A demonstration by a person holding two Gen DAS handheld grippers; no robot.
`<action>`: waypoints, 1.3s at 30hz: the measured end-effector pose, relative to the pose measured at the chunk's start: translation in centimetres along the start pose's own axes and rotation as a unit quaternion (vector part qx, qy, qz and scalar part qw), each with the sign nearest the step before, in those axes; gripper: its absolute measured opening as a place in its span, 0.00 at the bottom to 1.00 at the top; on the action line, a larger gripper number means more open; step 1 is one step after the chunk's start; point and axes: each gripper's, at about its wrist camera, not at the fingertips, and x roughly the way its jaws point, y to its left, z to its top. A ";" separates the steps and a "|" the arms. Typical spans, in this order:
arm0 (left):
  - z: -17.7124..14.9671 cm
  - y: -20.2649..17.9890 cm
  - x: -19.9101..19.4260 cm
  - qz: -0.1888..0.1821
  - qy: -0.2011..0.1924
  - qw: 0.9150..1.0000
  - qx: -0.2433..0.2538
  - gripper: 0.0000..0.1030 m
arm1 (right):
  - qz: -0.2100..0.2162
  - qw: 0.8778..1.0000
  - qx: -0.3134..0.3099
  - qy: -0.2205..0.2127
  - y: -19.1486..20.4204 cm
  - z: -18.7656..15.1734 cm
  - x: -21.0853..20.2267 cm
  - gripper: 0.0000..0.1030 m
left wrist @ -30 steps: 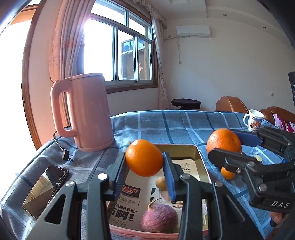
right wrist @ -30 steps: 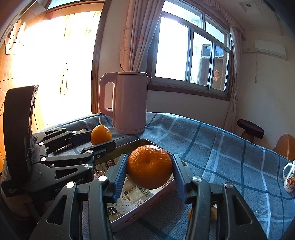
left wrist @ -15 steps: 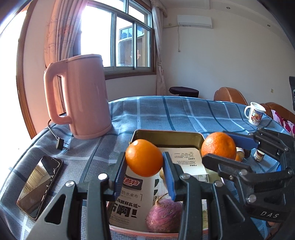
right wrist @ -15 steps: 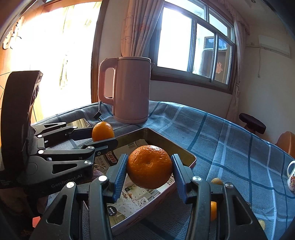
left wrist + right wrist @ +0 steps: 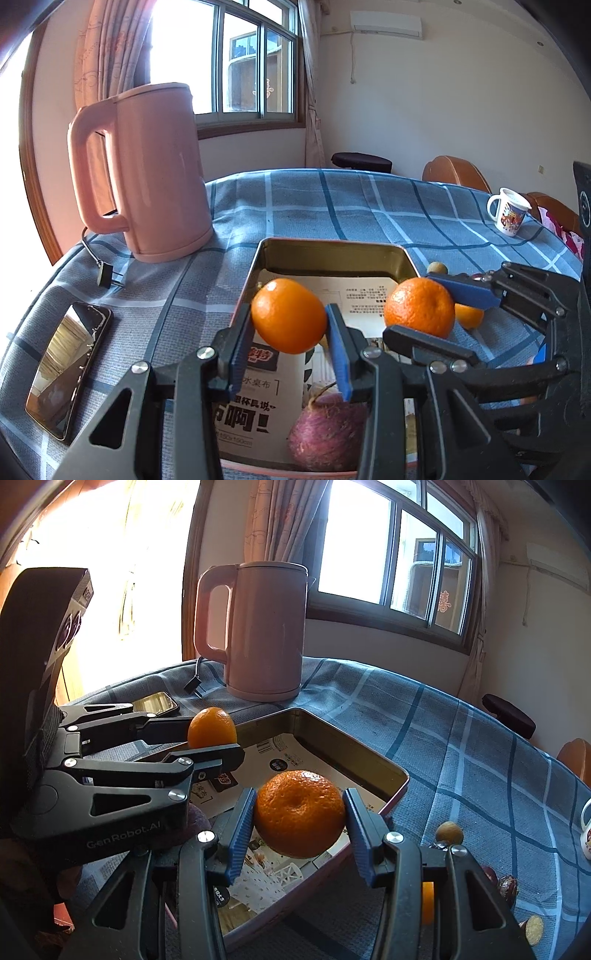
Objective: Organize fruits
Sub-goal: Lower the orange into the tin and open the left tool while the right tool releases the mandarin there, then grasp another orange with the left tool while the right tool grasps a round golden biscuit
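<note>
My left gripper (image 5: 289,326) is shut on a smooth orange (image 5: 289,319) and holds it above the near left part of a gold metal tray (image 5: 332,249). My right gripper (image 5: 300,814) is shut on a dimpled mandarin (image 5: 300,814) above the tray's right side (image 5: 354,755). In the left wrist view the right gripper (image 5: 424,317) and its mandarin (image 5: 419,312) are to the right. In the right wrist view the left gripper (image 5: 212,738) and its orange (image 5: 212,726) are to the left. The tray holds printed paper (image 5: 255,402) and a purple turnip (image 5: 327,432).
A pink kettle (image 5: 144,173) with a cord stands behind the tray on the left. A phone (image 5: 68,369) lies at the left edge. A mug (image 5: 508,210) stands far right. Another orange (image 5: 469,315) and small brown fruits (image 5: 448,832) lie on the blue checked cloth right of the tray.
Both grippers, each still holding its fruit, have come lower and closer to the tray. The view now looks down into the tray more.
</note>
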 end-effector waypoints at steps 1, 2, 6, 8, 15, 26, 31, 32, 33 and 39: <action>0.0 0.0 0.1 -0.002 0.004 1.000 -0.001 0.39 | 0.000 1.000 0.001 0.002 -0.1 -0.1 0.1 0.48; 0.0 0.1 0.3 -0.004 0.007 1.000 -0.001 0.39 | 0.002 1.000 0.002 0.005 -0.1 -0.1 0.2 0.48; 0.0 0.3 0.9 -0.011 0.023 1.000 -0.007 0.39 | 0.004 1.000 0.001 0.020 -0.1 -0.2 0.6 0.48; 0.0 0.3 1.1 -0.012 0.027 1.000 -0.007 0.39 | 0.005 1.000 -0.004 0.029 0.2 -0.2 1.0 0.48; 0.0 0.2 1.0 -0.004 0.025 1.000 -0.005 0.45 | 0.006 0.998 -0.031 0.055 1.3 -0.3 1.8 0.50; 0.6 -0.9 -3.0 0.000 -0.072 0.997 -0.028 0.75 | -0.062 0.997 0.017 -0.032 -4.0 -1.1 -6.0 0.63; 1.2 -4.5 -3.5 -0.023 -0.083 0.996 0.003 0.75 | -0.154 0.985 0.057 -0.046 -9.8 -3.7 -10.2 0.71; 1.3 -5.4 -3.4 -0.030 -0.080 0.996 0.010 0.75 | -0.168 0.982 0.072 -0.043 -11.1 -4.2 -10.6 0.71; 1.3 -6.3 -3.2 -0.037 -0.077 0.996 0.017 0.75 | -0.179 0.979 0.088 -0.040 -12.4 -4.7 -10.9 0.71; 1.3 -11.9 -1.7 -0.073 -0.050 0.994 0.069 0.75 | -0.203 0.968 0.149 -0.015 -16.5 -6.9 -10.6 0.71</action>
